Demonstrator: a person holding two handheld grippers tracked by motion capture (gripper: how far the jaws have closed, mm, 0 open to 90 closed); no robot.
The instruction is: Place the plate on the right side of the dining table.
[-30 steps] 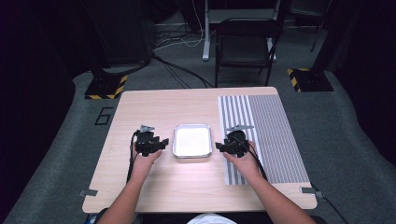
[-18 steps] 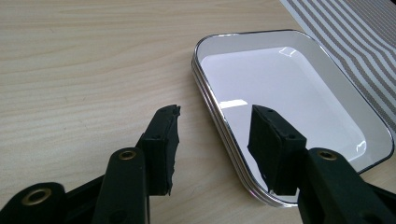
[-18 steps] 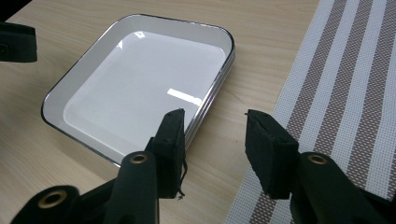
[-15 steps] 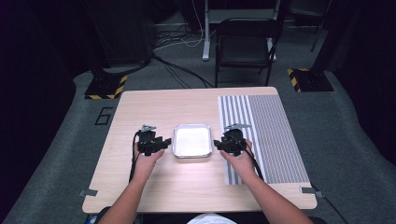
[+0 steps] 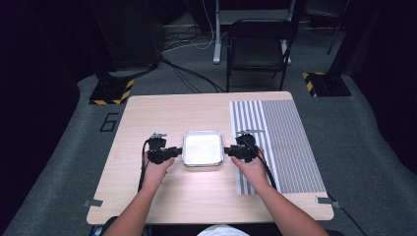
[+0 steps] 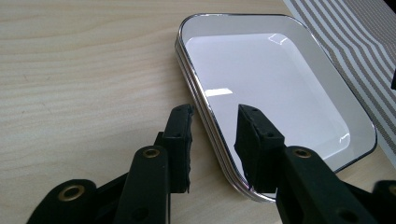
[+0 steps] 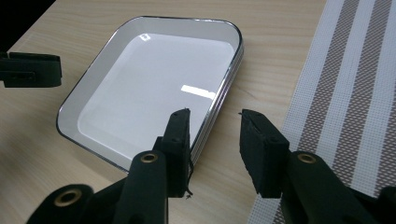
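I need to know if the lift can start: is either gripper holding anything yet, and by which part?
Not yet: the left gripper and right gripper each straddle a side rim of the white tray, jaws just closing, pads not pressing.

I see the tray [image 5: 202, 148] on the table [image 5: 162, 110], left of the mat [image 5: 285, 132], between my 2 grippers.

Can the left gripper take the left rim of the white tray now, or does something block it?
Probably yes. The left gripper already straddles the white tray rim, one jaw outside and one inside; its jaws have just been closing, and nothing lies between them except the rim.
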